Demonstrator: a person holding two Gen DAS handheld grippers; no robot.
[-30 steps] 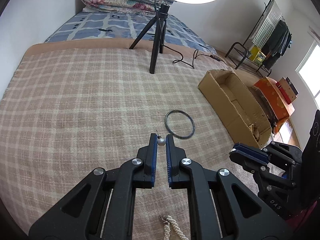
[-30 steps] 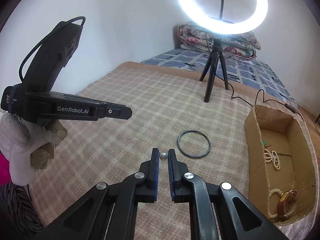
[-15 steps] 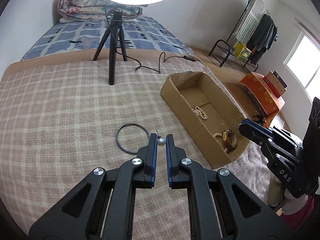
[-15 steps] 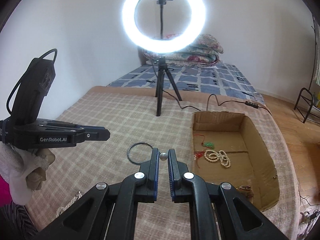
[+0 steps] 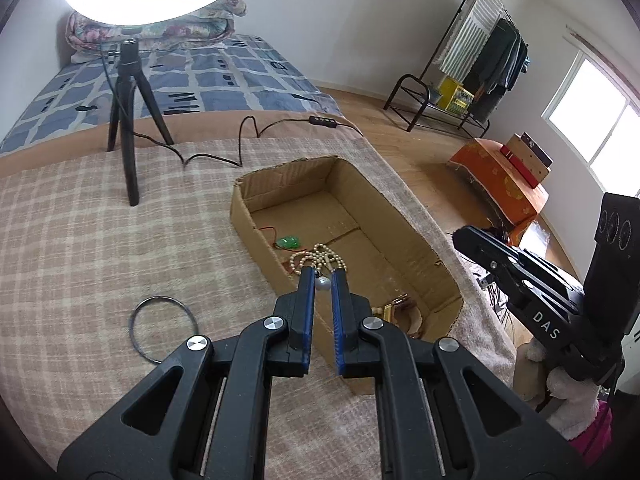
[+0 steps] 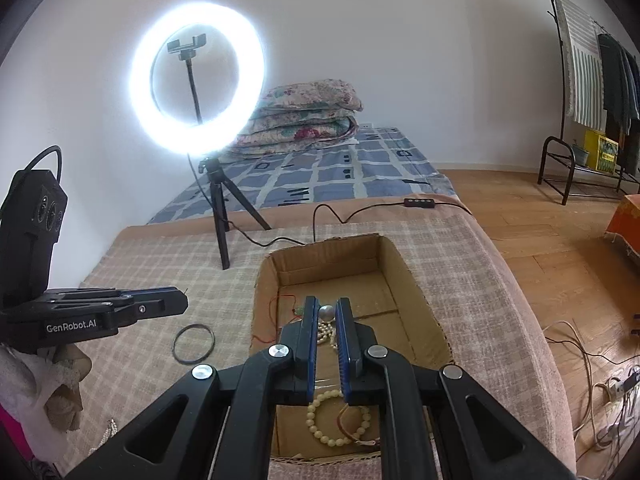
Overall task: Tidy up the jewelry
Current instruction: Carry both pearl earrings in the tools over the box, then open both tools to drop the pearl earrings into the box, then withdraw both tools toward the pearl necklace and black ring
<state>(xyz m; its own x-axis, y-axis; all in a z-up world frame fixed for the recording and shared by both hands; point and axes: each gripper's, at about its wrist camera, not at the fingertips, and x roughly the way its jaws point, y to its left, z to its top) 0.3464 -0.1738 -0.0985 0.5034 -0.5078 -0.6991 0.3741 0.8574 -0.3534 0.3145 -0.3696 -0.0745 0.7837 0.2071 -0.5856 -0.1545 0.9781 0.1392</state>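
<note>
Left claw (image 5: 323, 278): closed on a small pearl earring (image 5: 322, 284), pinched between the blue pads at the tips; a thin dark hook shows at the bead's top.
Left claw position: tips over the near long wall of the cardboard box (image 5: 256, 236), seen against the box interior.
Right claw (image 6: 326, 308): closed on a second small pearl bead (image 6: 326, 312), held at the very tips of the blue pads.
Right claw position: over the open box, pointing down into it.
Box: open-topped cardboard, resting on the plaid blanket (image 5: 80, 240) that covers the bed.
Box contents, left wrist view: green pendant (image 5: 289, 242) on a red cord near the far end; pearl necklace (image 5: 316, 258) bunched mid-box, just beyond the left claw's tips; a brown and gold piece at the near end, partly hidden, kind unclear.
Box contents, right wrist view: cream bead bracelet (image 6: 338, 420) at the near end, partly hidden by the claw.
Outside the box: dark thin bangle (image 5: 163, 330) flat on the blanket, to the left of the box, apart from it.
Near edge, right wrist view: a strand of small pale beads (image 6: 108, 434) on the blanket at lower left, under the left claw's hand.
Background: lit ring light (image 6: 198, 78) on a black tripod (image 5: 128, 120) standing on the blanket; folded floral quilt (image 6: 304, 116) behind it.
</note>
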